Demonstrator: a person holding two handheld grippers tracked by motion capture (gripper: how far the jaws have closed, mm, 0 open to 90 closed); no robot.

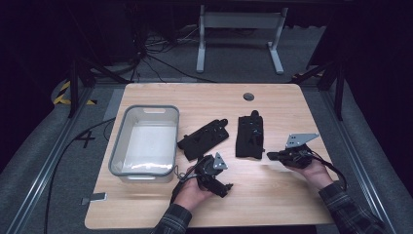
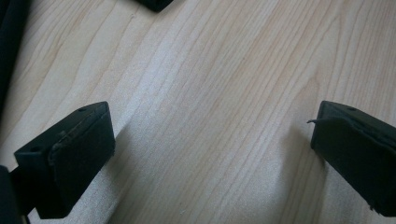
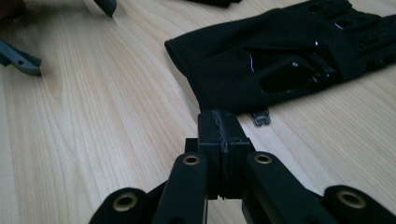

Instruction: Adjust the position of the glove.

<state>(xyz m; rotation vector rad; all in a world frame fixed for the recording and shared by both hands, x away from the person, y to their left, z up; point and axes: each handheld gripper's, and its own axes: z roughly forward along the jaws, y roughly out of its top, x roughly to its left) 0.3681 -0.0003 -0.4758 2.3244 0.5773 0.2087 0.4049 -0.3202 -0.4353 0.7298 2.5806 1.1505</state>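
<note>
Two black gloves lie flat in the middle of the wooden table: one slanted (image 1: 204,139), one lying straight (image 1: 249,136). My right gripper (image 1: 271,156) rests low at the straight glove's near right corner and points left. In the right gripper view its jaws (image 3: 224,135) are shut together with nothing between them, and the glove's cuff (image 3: 243,70) lies just beyond their tips. My left gripper (image 1: 212,173) sits in a hand just in front of the slanted glove. In the left gripper view it (image 2: 210,154) stands open over bare wood.
An empty grey plastic bin (image 1: 117,146) stands at the table's left. A round cable hole (image 1: 248,96) sits near the far edge. A small grey strip (image 1: 97,197) lies at the front left corner. White desk legs (image 1: 200,44) and cables are on the floor beyond.
</note>
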